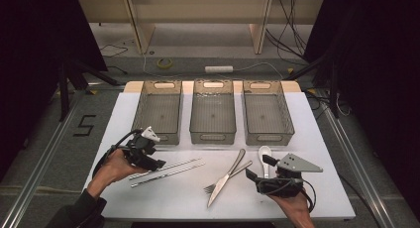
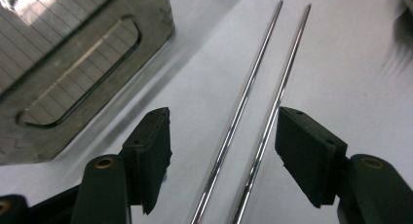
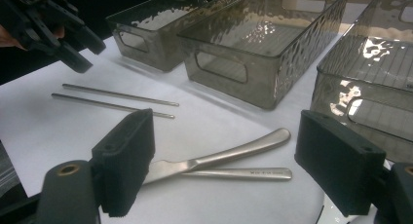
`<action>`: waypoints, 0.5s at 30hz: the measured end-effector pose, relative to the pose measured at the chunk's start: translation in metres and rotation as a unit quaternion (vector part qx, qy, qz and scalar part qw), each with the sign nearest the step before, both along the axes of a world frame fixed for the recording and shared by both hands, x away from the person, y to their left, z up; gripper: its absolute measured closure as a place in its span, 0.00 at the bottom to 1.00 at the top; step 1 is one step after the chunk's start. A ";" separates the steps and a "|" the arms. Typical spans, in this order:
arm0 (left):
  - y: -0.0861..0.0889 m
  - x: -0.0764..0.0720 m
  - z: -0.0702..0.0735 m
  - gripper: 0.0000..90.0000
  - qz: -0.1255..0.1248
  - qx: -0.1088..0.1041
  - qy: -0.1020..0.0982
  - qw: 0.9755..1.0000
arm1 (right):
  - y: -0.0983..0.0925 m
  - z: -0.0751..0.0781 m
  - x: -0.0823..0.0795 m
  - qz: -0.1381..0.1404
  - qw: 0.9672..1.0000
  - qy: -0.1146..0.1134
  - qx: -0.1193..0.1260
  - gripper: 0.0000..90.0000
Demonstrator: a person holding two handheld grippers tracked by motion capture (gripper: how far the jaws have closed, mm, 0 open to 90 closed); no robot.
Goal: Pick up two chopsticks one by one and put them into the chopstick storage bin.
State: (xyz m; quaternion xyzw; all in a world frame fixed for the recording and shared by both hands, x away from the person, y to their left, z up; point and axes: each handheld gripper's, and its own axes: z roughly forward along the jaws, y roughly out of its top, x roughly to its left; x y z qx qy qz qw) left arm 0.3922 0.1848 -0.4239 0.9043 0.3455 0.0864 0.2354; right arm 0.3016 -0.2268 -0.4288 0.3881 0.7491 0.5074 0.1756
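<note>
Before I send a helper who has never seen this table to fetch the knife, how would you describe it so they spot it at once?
Start at the white table and its row of three clear bins. In front of the middle and right bins lies the knife, a long silver piece crossed over a fork. The chopsticks to its left are thin rods and the spoon to its right is white; the knife has a flat pointed blade.

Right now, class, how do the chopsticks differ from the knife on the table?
The chopsticks are two thin straight rods lying side by side; the knife is one broader piece with a curved handle. The chopsticks lie apart from other cutlery; the knife lies crossed with the fork. Both are shiny metal and rest flat on the white table.
</note>
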 end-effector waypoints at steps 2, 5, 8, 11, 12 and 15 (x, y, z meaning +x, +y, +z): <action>-0.002 0.003 -0.004 0.44 -0.004 0.011 0.012 1.000 | 0.001 0.000 0.000 0.000 1.000 0.003 0.000 0.26; -0.004 0.006 -0.008 0.48 -0.007 0.034 0.021 0.999 | 0.001 -0.001 0.000 0.001 1.000 0.005 -0.003 0.26; -0.004 0.010 -0.011 0.51 -0.012 0.049 0.036 0.998 | 0.001 -0.001 0.000 0.003 1.000 0.008 -0.003 0.26; -0.004 0.012 -0.015 0.54 -0.020 0.059 0.047 0.997 | 0.001 -0.001 0.000 0.004 1.000 0.008 -0.003 0.26; -0.005 0.012 -0.017 0.54 -0.024 0.064 0.050 0.996 | 0.002 -0.001 0.000 0.005 1.000 0.009 -0.004 0.26; -0.005 0.013 -0.021 0.58 -0.029 0.080 0.055 0.995 | 0.002 -0.001 0.000 0.007 1.000 0.009 -0.005 0.26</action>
